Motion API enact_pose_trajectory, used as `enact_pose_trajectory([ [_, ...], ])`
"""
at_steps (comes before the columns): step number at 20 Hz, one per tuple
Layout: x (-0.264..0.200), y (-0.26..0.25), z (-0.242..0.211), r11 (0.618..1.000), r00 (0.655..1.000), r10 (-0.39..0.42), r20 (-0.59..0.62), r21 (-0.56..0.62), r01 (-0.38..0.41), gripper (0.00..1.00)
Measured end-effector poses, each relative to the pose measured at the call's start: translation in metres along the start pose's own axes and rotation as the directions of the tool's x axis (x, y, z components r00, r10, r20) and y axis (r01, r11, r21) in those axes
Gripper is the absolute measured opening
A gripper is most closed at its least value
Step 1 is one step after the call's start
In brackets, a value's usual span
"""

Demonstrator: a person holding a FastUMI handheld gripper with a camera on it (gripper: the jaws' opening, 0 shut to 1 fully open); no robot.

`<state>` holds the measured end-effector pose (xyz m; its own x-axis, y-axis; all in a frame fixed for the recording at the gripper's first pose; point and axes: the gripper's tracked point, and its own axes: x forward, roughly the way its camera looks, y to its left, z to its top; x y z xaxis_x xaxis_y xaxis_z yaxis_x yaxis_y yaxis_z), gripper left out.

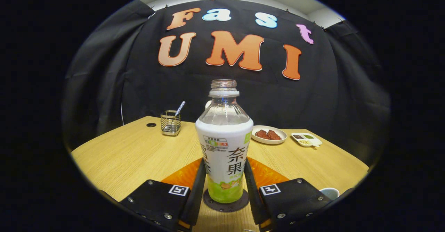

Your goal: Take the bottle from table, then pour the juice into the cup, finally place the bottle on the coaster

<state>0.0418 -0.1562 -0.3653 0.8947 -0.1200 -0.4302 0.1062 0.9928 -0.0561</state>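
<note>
tongs [225, 187]: spread about bottle width, a finger close on each flank, contact unclear | uncapped clear plastic bottle with white-and-green label [224, 148]: upright between the fingers; standing on dark round coaster [226, 204] on light wooden bench [132, 155] | pale cup [329, 192]: beside right finger | judged: placing done; release pending

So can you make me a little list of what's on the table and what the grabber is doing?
bottle: open, no cap, upright between the fingers
coaster: dark round disc under the bottle
gripper: fingers close on both sides of the bottle; cannot tell if they press it
cup: just its rim, beside the right finger
table: light wood
wire holder: far left, with a straw in it
plate: brown food, behind the bottle
small dish: divided, beside the plate
</note>
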Motion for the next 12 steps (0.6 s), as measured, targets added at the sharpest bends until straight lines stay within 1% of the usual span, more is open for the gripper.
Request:
enact_pose_trajectory([
  [2,0.001,0.001,-0.003,1.0,1.0,0.005,-0.001,0.03,-0.005,0.6],
  [6,0.003,-0.006,-0.01,0.998,1.0,-0.007,-0.018,0.066,0.009,0.6],
  [12,0.001,-0.008,-0.013,0.997,0.999,-0.004,-0.038,0.082,0.007,0.66],
])
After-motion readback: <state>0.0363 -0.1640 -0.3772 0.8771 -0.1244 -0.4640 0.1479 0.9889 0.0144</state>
